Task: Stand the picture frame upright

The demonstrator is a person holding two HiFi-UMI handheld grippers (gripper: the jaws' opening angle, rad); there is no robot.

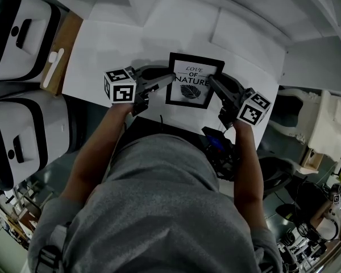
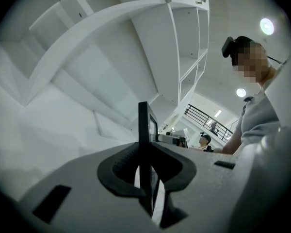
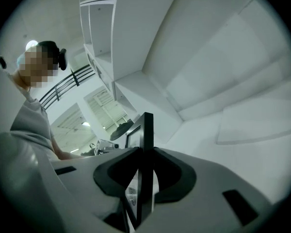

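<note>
The picture frame point(image 1: 194, 81) is black with a white mat, a leaf and the words "Love of Nature"; its face is turned toward the head camera, over the white table point(image 1: 102, 56). My left gripper point(image 1: 170, 79) is shut on its left edge and my right gripper point(image 1: 212, 82) on its right edge. In the left gripper view the frame point(image 2: 143, 123) shows edge-on between the dark pads point(image 2: 120, 166) of the left gripper point(image 2: 144, 148). The right gripper view shows the same: the frame point(image 3: 146, 130) pinched in the right gripper point(image 3: 146, 152). Whether the frame's lower edge touches the table I cannot tell.
Two white machines point(image 1: 20, 30) stand at the left, beside a wooden board point(image 1: 65, 47) with a white utensil point(image 1: 52, 67). Pale flat boards point(image 1: 238, 36) lie at the table's back. White shelving point(image 2: 184, 47) rises behind. A cluttered area with cables point(image 1: 307, 209) lies at the right.
</note>
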